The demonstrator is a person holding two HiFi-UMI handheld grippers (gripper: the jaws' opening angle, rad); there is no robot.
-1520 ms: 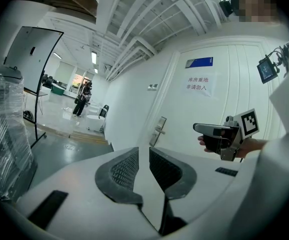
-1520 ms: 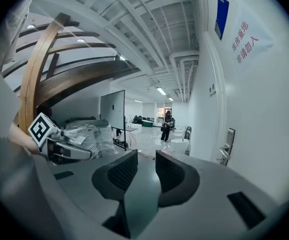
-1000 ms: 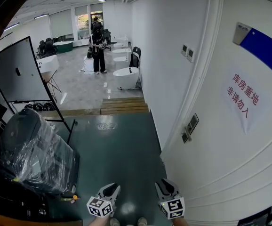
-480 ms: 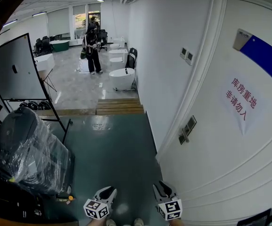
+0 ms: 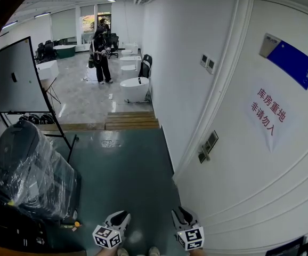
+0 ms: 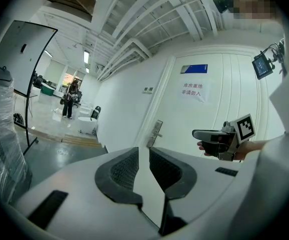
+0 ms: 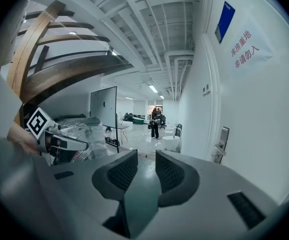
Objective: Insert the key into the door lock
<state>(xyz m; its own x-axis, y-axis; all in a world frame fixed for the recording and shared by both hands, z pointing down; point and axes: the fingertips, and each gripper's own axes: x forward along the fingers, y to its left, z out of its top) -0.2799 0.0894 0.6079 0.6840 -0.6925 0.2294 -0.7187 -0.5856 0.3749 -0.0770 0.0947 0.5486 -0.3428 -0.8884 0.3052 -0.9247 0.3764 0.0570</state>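
While both grippers hang low and near the door point(image 5: 250, 191), the left gripper point(image 6: 144, 151) has its jaws parted by a narrow slit with nothing in it. The right gripper point(image 7: 146, 156) stands a little wider, also empty. They sit side by side, apart from each other, the right one nearer the door.

The door lock point(image 5: 207, 145), a metal plate with a lever, sits at the door's left edge, above the grippers and farther along the door. Neither gripper touches it. The moulded door frame point(image 5: 226, 84) runs up past it, and two wall switches point(image 5: 207, 63) sit just left of the frame.

Left of the door, dark green floor point(image 5: 132, 164) lies open as far as low wooden steps point(image 5: 131, 120). Across that floor from the door, a plastic-wrapped black bulk point(image 5: 31, 164) and a whiteboard point(image 5: 16, 81) hem the open strip. Beyond the steps stand a white tub point(image 5: 134, 88) and a person point(image 5: 99, 49), well away from the door.

A paper notice point(image 5: 268, 113) on the door reads 库房重地 非请勿入 in red. Above it, the blue plate point(image 5: 291, 62) carries print too small to read.

Compared with a second ago, the head view has slid: the lock, whiteboard and distant person all sit slightly further left, and both grippers sit a touch lower.
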